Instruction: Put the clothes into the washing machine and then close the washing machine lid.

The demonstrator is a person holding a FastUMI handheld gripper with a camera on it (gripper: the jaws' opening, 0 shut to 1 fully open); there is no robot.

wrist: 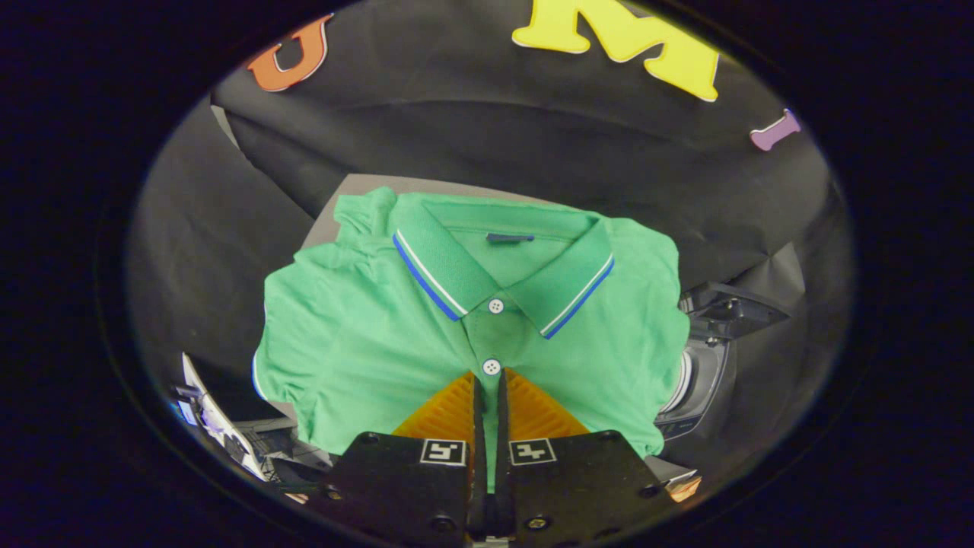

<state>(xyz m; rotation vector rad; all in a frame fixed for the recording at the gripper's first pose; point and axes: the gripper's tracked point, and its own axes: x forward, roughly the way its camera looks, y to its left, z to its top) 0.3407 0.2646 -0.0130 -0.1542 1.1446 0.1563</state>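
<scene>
A green polo shirt (380,335) with a blue-and-white striped collar and two white buttons hangs spread out just ahead of the fingers. My gripper (489,388) is shut on the shirt, pinching a fold of its front placket just below the lower button. The fabric runs down between the two fingers. Behind the shirt's right side sits the washing machine (704,380), a grey body with a round rim, mostly hidden by the cloth. Its dark lid (730,308) stands up above it.
A grey board or tabletop (358,186) peeks out above the shirt's collar. Left of the fingers, low down, stand a laptop or screen (205,415) and some desk clutter. Black cloth walls surround everything.
</scene>
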